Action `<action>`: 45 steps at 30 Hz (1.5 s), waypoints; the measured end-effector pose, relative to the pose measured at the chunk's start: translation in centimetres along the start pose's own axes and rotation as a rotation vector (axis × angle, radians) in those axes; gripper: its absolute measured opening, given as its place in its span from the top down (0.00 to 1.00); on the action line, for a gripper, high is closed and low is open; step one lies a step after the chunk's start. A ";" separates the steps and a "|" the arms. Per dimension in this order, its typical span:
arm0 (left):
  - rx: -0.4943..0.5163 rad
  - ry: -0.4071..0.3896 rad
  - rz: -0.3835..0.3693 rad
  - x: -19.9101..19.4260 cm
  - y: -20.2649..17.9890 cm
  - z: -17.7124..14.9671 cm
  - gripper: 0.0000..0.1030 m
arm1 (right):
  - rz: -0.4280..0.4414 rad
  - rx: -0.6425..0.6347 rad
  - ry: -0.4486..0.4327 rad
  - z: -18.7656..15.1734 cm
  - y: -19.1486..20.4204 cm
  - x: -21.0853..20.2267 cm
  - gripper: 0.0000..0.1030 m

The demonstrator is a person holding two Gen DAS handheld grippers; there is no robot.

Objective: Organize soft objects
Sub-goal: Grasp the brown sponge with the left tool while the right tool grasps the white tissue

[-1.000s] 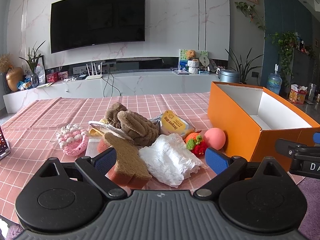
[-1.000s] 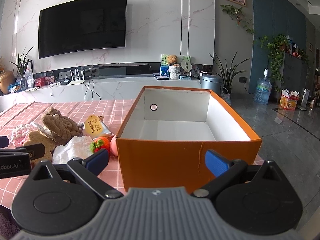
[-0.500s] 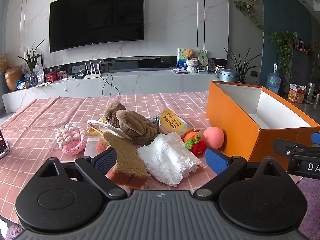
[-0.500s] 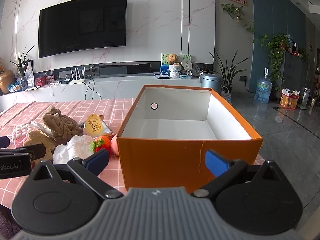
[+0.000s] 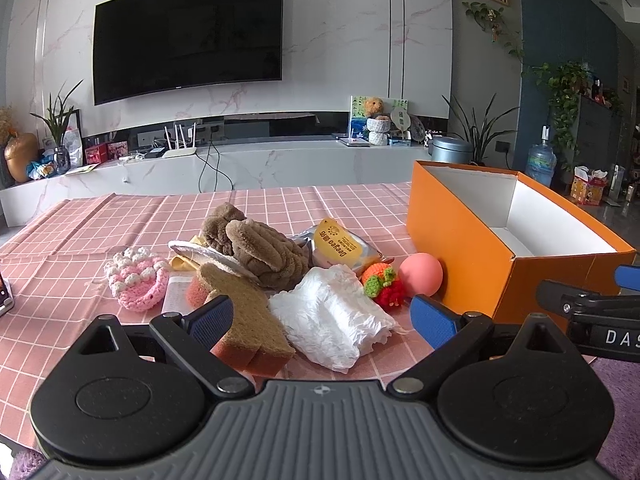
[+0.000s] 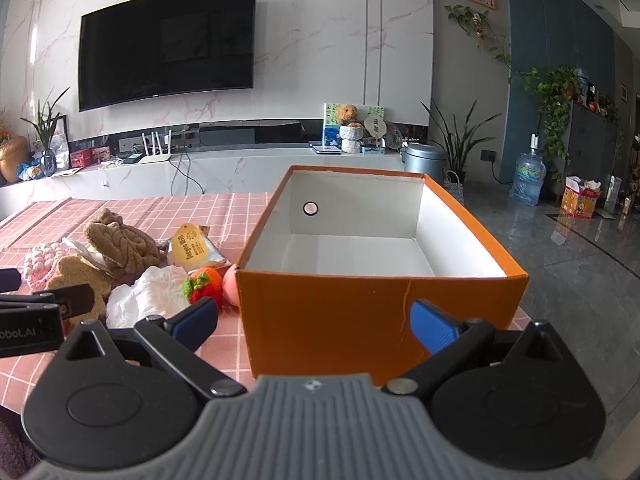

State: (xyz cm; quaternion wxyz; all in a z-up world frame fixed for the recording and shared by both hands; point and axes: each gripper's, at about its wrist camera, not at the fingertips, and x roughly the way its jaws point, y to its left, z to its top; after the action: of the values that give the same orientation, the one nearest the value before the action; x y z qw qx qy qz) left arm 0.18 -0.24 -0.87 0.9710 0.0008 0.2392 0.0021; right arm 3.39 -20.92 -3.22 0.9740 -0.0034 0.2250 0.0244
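Observation:
A pile of soft things lies on the pink checked tablecloth: a toast-shaped sponge, a white crumpled pack, a brown plush, a pink crocheted piece, a crocheted strawberry, a pink ball and a yellow snack packet. My left gripper is open and empty just in front of the pile. An empty orange box stands to the right of the pile. My right gripper is open and empty, close before the box's near wall.
The ball touches the box's left wall. A dark device lies at the table's left edge. Behind the table are a white TV console and a wall TV. The floor lies to the right of the box.
Both grippers have drifted very slightly; the view is nearly the same. Nothing on the table has moved.

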 end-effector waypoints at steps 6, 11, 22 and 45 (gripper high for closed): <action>-0.015 0.005 -0.045 -0.1 0.5 0.1 0.00 | 0.072 -0.016 -0.019 0.2 0.5 0.0 0.02; -0.057 0.012 -0.050 -0.1 1.6 0.4 0.15 | 0.132 -0.090 -0.021 0.4 2.1 -0.2 0.20; -0.142 0.090 -0.041 0.8 6.2 0.9 0.17 | 0.325 -0.251 0.012 0.9 7.2 1.5 0.46; -0.392 0.313 -0.038 9.0 11.0 0.7 0.13 | 0.425 -0.274 0.273 0.3 12.5 13.8 0.36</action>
State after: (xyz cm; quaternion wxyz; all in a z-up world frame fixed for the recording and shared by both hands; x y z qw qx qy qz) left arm 8.44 10.85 -4.40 0.9036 -0.1923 0.3817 0.0301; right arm 15.26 -7.83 -8.92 0.8982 -0.0910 0.3444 0.2575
